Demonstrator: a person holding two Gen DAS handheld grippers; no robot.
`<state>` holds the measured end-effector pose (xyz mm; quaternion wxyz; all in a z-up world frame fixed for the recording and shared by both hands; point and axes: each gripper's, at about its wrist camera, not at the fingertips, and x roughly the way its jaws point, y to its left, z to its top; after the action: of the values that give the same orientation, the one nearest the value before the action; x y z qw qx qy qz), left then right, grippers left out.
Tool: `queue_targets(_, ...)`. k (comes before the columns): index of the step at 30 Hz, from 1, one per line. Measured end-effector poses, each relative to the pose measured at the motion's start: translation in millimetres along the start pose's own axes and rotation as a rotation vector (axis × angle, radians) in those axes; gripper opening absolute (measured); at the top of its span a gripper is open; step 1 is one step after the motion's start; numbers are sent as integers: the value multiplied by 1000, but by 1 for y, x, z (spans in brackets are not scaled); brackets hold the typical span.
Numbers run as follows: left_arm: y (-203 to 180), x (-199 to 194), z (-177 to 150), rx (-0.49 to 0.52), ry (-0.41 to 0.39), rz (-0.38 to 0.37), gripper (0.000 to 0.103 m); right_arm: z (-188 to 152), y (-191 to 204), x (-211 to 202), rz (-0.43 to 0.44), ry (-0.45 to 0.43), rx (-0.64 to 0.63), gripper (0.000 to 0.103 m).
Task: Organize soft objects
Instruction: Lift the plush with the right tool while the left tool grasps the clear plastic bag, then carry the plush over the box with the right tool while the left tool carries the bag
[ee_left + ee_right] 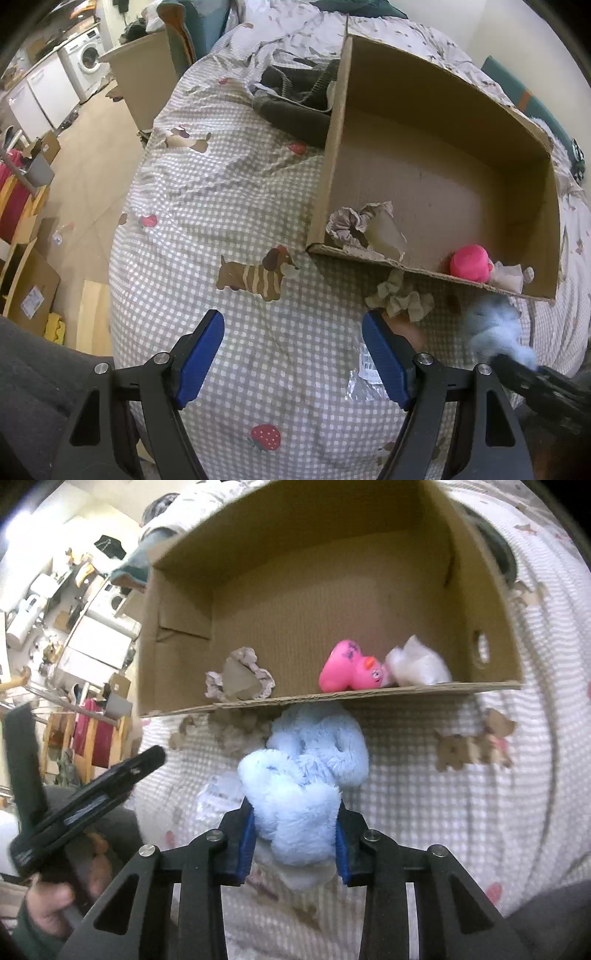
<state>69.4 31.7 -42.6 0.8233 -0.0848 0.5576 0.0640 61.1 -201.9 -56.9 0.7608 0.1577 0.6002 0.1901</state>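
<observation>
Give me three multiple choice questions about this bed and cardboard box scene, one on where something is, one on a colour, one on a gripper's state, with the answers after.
1. Where is the pink duck toy?
A. Inside the cardboard box, by its near wall
B. On the bedspread outside the box
C. In the left gripper

2. What colour is the fluffy item in the right gripper?
A. Pink
B. Light blue
C. Green

3. How is the left gripper?
A. Shut on a scrunchie
B. Shut on the box
C. Open, holding nothing

Answers:
1 A: the pink duck toy lies within the cardboard box.
2 B: the fluffy item between the right gripper pads is light blue.
3 C: the left gripper pads stand apart over the bedspread.
</observation>
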Motion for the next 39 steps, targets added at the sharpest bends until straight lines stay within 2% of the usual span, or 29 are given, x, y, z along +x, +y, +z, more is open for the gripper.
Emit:
queue_targets(4,-6,5,-3,26,23,-14,75,-8,2,-26,-11,-48,-30,37)
queue_targets(6,-13,11,-5,49,56,-48,75,-14,-3,-31,-3,-71,-22,37)
queue_targets(10,-34,27,-8,131,129,-102,75,-13,-8,-27,-14,-89,7,37)
queue_targets(13,-48,39,-9,179,153,-104,75,-8,-8,-21,-11,-82,5,37)
queue_targets(19,-59,56,-14,210,201,-120,74,-7,-11,-15,-12,-74,11,37)
queue_targets(21,-61,56,-14,226,195,-127,67,-8,-11,-15,-5,-73,15,37)
queue_targets(23,-61,58,-16,218,216,-145,22,-8,-10,-15,-2,-73,12,37)
queue_targets(29,-50,51,-16,178,231,-187,22,-9,-7,-13,-2,-68,-7,37)
queue_targets(39,-18,23,-26,147,185,-105,22,-10,-3,-6,-24,-45,-30,37)
